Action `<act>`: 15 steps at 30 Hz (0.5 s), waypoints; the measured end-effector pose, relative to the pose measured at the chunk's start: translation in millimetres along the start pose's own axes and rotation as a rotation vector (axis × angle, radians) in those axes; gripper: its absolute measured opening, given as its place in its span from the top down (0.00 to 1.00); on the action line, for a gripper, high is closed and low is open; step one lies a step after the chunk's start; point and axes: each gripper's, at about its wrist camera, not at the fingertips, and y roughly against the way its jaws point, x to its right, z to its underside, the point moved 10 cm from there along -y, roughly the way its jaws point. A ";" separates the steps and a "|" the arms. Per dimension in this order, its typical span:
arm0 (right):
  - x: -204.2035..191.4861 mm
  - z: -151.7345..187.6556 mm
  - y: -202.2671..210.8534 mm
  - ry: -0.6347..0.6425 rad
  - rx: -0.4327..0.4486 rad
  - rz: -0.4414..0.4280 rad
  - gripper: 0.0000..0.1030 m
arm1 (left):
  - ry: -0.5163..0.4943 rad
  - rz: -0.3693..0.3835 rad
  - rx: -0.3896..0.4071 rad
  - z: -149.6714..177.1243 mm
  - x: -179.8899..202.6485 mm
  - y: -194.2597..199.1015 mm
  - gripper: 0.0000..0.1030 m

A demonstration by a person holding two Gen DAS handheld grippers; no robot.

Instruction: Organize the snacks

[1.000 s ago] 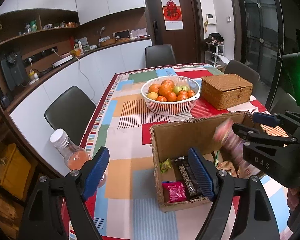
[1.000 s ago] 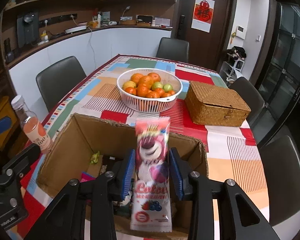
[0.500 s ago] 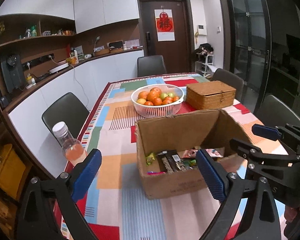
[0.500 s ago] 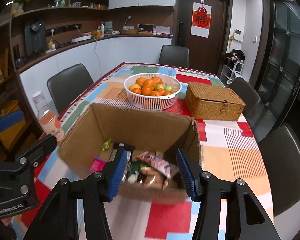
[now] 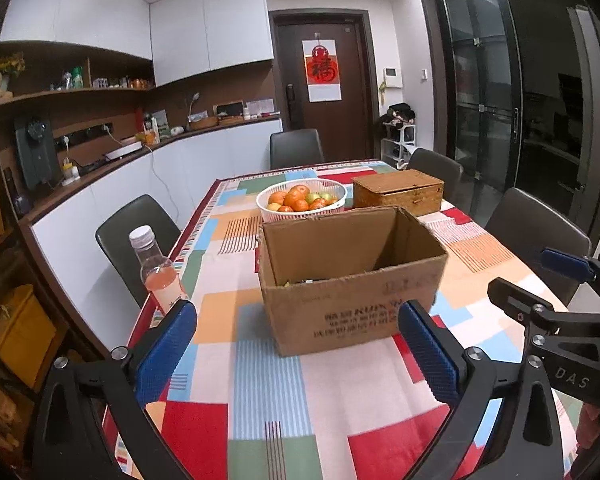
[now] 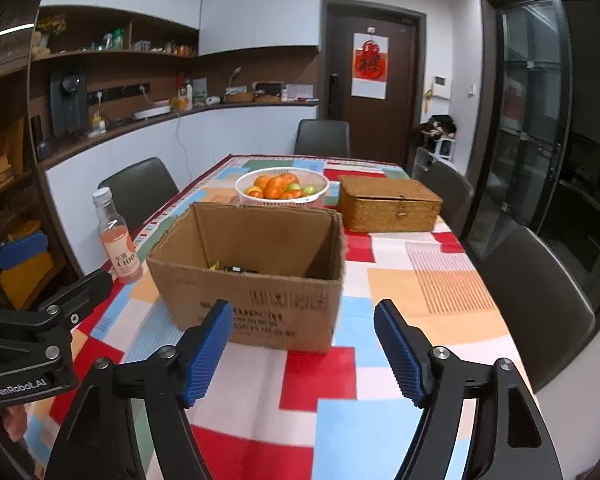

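Observation:
An open cardboard box (image 5: 352,280) stands on the patchwork tablecloth (image 5: 276,392); it also shows in the right wrist view (image 6: 256,276). Only slivers of the snack packets (image 6: 230,268) show over its near wall. My left gripper (image 5: 296,348) is open and empty, low in front of the box. My right gripper (image 6: 304,348) is open and empty, also in front of the box. Each gripper shows at the edge of the other's view.
A bottle of pink drink (image 5: 160,272) stands left of the box near the table's left edge. A white basket of oranges (image 5: 302,200) and a wicker box (image 5: 398,192) sit behind the cardboard box. Dark chairs surround the table.
The right gripper let go of the pink snack packet into the box and opened. Both grippers pulled back and down, so the box's inside is now mostly hidden.

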 end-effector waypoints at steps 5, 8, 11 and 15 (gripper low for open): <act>8.0 20.6 26.6 -0.025 0.007 0.016 0.23 | 0.004 0.009 0.013 12.2 6.4 25.4 0.00; 10.1 30.2 40.3 -0.028 0.012 0.027 0.22 | 0.008 0.014 0.008 19.8 7.9 36.4 0.00; 9.9 37.3 51.2 -0.036 0.014 0.026 0.22 | -0.005 0.010 0.006 26.1 9.3 46.5 0.00; 7.7 42.4 62.0 -0.040 0.023 0.020 0.22 | -0.006 -0.004 0.019 31.8 6.1 59.7 0.00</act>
